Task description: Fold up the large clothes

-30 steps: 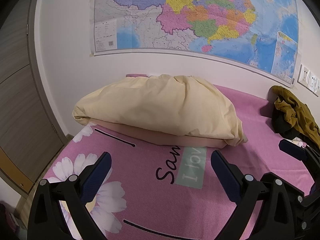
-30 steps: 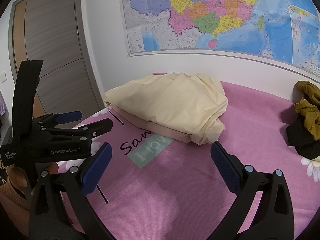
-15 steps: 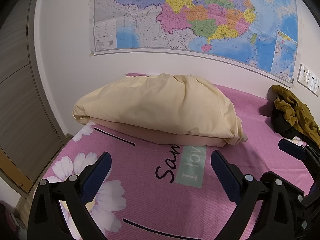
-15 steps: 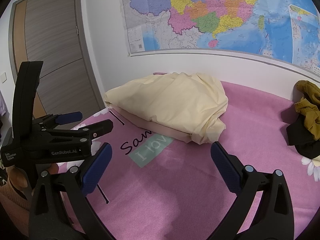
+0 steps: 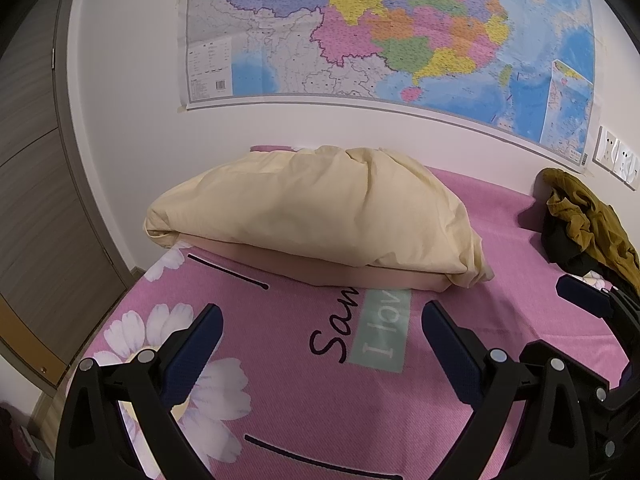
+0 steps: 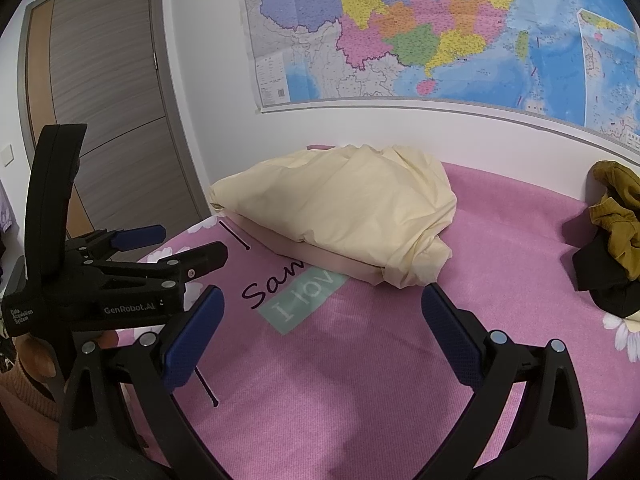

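Observation:
A crumpled heap of clothes, mustard-olive over black, lies at the far right of the pink bed sheet near the wall. My left gripper hovers open over the sheet's near part, empty, well left of the heap. My right gripper is open too, with nothing between its fingers, and the heap sits beyond its right finger. In the right wrist view the left gripper shows from the side at the left, held by a hand.
A cream pillow on a pinkish pad lies across the bed's far middle. A large map hangs on the white wall. A wooden door stands left of the bed. Wall sockets are at the right.

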Available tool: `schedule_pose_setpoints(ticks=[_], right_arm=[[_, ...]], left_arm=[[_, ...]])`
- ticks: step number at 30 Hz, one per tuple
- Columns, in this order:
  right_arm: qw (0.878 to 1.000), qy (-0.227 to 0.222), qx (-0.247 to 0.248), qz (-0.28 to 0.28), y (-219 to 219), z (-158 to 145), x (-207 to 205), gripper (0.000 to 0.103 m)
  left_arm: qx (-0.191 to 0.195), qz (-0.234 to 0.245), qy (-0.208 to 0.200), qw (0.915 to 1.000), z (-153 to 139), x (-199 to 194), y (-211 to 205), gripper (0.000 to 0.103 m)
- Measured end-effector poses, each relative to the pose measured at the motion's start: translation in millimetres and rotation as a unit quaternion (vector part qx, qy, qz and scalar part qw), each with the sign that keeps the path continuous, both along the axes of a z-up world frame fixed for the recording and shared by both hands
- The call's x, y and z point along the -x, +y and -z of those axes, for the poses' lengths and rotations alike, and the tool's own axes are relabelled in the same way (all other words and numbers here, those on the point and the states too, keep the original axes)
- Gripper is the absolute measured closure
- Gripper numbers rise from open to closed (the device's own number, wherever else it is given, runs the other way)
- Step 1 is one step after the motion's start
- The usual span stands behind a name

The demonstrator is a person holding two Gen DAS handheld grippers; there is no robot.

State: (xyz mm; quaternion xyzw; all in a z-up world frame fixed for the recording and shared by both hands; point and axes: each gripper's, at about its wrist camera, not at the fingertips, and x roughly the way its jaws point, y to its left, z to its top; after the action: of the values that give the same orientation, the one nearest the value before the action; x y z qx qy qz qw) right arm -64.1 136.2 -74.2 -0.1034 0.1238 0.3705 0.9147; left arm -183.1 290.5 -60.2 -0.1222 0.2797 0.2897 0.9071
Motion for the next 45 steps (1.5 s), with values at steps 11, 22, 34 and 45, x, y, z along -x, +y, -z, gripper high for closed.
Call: schedule_pose_setpoints(ticks=[11, 22, 34, 45], right_arm=[[1.000, -0.001, -0.002, 0.000, -1, 0, 0, 0.006], [1.000, -0.005, -0.004, -0.001, -2, -3, 4, 0.006], [1.000, -0.008, -0.004, -0.002, -4, -4, 7, 0.006], [1.000, -0.005, -0.008, 0.000, -8, -4, 9, 0.006]], left_arm=[[0.000, 0.001, 0.000, 1.0000, 0, 2, -1, 0.007], [-0.002, 0.005, -0.001, 1.0000, -1, 2, -2, 0.007], [-0.010, 0.007, -0.002, 0.9999, -5, 2, -8, 0.007], [-0.013, 0.010, 0.000, 0.9999, -3, 1, -13, 0.007]])
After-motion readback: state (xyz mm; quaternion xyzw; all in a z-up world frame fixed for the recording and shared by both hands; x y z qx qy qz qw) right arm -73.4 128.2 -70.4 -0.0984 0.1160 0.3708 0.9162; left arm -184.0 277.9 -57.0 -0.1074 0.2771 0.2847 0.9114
